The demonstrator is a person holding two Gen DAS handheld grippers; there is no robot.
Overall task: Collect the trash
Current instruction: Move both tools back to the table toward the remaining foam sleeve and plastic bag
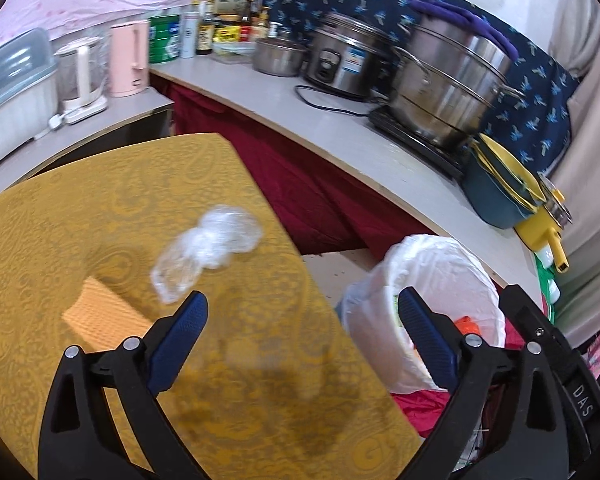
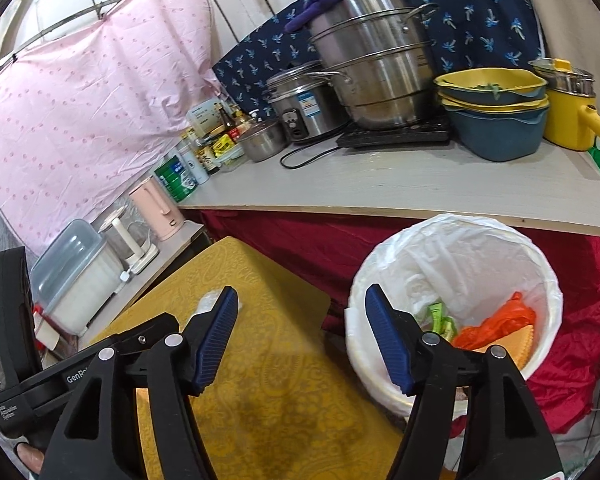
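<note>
Crumpled clear plastic (image 1: 208,252) lies just ahead of gaping left claw (image 1: 300,312)

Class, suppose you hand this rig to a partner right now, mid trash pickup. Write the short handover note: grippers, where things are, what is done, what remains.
Left gripper: open, empty, just short of the crumpled clear plastic on the yellow table.
Right gripper: open, empty, between the table edge and the bin.
White-lined trash bin stands beside the table; an orange bag and green wrappers are already inside.
Left: the clear plastic and an orange flat piece still lie on the table. Grab the plastic first, then drop it in the bin.
</note>
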